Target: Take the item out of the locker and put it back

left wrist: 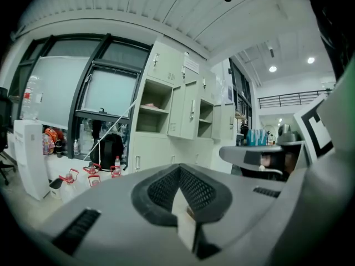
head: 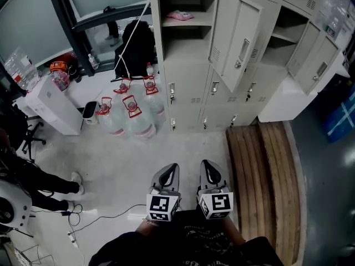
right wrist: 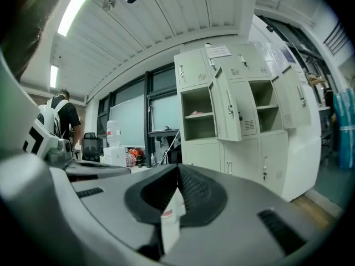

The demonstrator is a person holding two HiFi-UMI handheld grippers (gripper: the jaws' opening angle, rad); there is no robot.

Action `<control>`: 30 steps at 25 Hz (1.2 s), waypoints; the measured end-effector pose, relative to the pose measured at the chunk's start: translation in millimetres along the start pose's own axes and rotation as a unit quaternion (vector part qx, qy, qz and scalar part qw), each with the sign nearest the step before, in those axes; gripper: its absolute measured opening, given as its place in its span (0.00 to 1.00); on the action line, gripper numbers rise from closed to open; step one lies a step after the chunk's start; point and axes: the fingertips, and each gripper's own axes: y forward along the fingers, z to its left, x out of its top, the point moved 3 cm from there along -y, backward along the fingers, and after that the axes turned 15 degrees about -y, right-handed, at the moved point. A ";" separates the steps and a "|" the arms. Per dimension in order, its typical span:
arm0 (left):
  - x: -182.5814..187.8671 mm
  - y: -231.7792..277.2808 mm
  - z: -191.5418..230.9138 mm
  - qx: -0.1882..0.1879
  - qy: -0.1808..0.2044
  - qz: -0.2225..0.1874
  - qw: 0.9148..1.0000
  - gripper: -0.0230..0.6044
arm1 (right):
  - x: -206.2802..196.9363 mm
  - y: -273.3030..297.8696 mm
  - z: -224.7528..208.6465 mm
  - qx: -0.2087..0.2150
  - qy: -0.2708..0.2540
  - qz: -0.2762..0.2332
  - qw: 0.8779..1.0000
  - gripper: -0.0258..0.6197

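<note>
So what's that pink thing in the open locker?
The pink thing is small, low and soft-looking, maybe folded cloth or a pouch; it is too small to tell. It lies alone on the upper shelf of the leftmost open locker, toward the shelf's left side, touching only the shelf. The door beside it hangs wide open.

A pink item (head: pixel 180 15) lies on the upper locker shelf (head: pixel 201 22); water jugs (head: pixel 133 119) stand on the floor (head: pixel 186 148)
</note>
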 end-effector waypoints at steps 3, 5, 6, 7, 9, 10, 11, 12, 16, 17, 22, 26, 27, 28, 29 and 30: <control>5.8 23.7 5.6 0.015 -0.005 -0.011 1.000 0.05 | 3.1 23.2 -18.4 0.008 -0.005 -0.007 1.000 0.05; 10.2 42.1 8.1 0.027 -0.008 -0.016 0.999 0.05 | 0.8 40.8 -36.1 0.011 -0.003 -0.003 1.000 0.05; 12.8 51.9 10.0 0.034 -0.010 -0.016 0.999 0.05 | -0.7 50.1 -45.0 0.012 -0.002 0.001 1.000 0.05; 16.2 62.4 11.4 0.042 -0.011 -0.017 0.999 0.05 | -1.4 59.2 -53.8 0.015 0.000 0.004 1.000 0.05; 24.2 84.4 11.4 0.052 -0.016 -0.021 0.998 0.05 | -1.4 76.6 -71.3 0.024 0.001 0.009 1.000 0.05; 28.1 95.5 11.0 0.056 -0.017 -0.024 0.998 0.05 | -1.1 85.6 -79.5 0.029 0.000 0.010 1.000 0.05; 31.9 106.4 11.1 0.059 -0.016 -0.025 0.998 0.05 | -0.6 95.0 -86.9 0.034 -0.001 0.010 0.999 0.05; 35.8 116.8 11.4 0.064 -0.015 -0.027 0.997 0.05 | 0.2 104.6 -93.7 0.040 -0.001 0.009 0.999 0.05; 49.5 151.0 9.4 0.081 -0.014 -0.031 0.996 0.05 | 6.0 135.7 -119.7 0.056 0.000 0.007 0.998 0.05; 52.2 157.9 8.9 0.085 -0.014 -0.031 0.996 0.05 | 8.5 141.9 -125.3 0.059 -0.001 0.005 0.998 0.05; 62.8 191.9 5.0 0.108 -0.013 -0.035 0.993 0.05 | 20.1 169.6 -147.0 0.089 -0.012 -0.006 0.996 0.05; 66.3 216.6 0.7 0.123 -0.021 -0.041 0.991 0.05 | 30.2 187.6 -158.9 0.116 -0.027 -0.021 0.993 0.05; 66.5 222.7 -2.0 0.125 -0.021 -0.040 0.991 0.05 | 32.8 190.3 -162.6 0.124 -0.029 -0.022 0.992 0.05; 66.5 228.4 -5.2 0.126 -0.022 -0.040 0.991 0.05 | 35.0 191.8 -166.7 0.132 -0.031 -0.024 0.991 0.05; 66.3 233.7 -8.4 0.127 -0.024 -0.039 0.991 0.05 | 36.7 192.6 -171.2 0.137 -0.033 -0.024 0.990 0.05; 66.5 238.7 -10.8 0.129 -0.027 -0.039 0.991 0.05 | 37.8 193.7 -175.9 0.139 -0.034 -0.025 0.989 0.05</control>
